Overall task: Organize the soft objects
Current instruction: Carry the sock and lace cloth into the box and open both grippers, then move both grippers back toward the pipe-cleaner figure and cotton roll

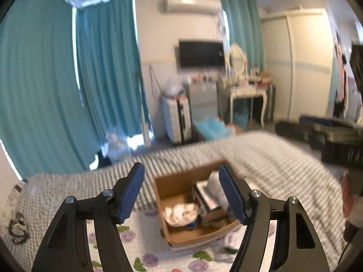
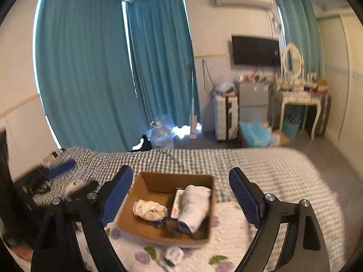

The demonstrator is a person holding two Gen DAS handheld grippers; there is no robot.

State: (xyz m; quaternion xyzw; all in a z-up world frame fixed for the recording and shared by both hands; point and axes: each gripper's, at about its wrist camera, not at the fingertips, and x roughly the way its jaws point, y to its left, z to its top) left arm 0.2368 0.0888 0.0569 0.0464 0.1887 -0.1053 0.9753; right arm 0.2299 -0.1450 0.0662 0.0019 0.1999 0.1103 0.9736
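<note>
An open cardboard box [image 1: 172, 238] [image 2: 145, 226] sits on the bed. Inside lie a crumpled white cloth [image 1: 181, 213] [image 2: 149, 209], a rolled white cloth [image 2: 195, 206] [image 1: 214, 181] and a small carton [image 2: 176, 204]. A white sock-like item [image 2: 174, 255] [image 1: 229, 242] lies on the quilt just in front of the box. My left gripper [image 1: 181, 195] is open and empty above the box. My right gripper [image 2: 179, 198] is open and empty above the box. The left gripper also shows at the left edge of the right wrist view [image 2: 56, 170].
The bed has a checked blanket [image 2: 261, 170] and a floral quilt [image 2: 229, 226]. Behind it are teal curtains [image 2: 86, 68], a water jug [image 2: 161, 136], a suitcase [image 2: 226, 117], a small fridge [image 2: 254, 99] and a dressing table [image 2: 299, 97].
</note>
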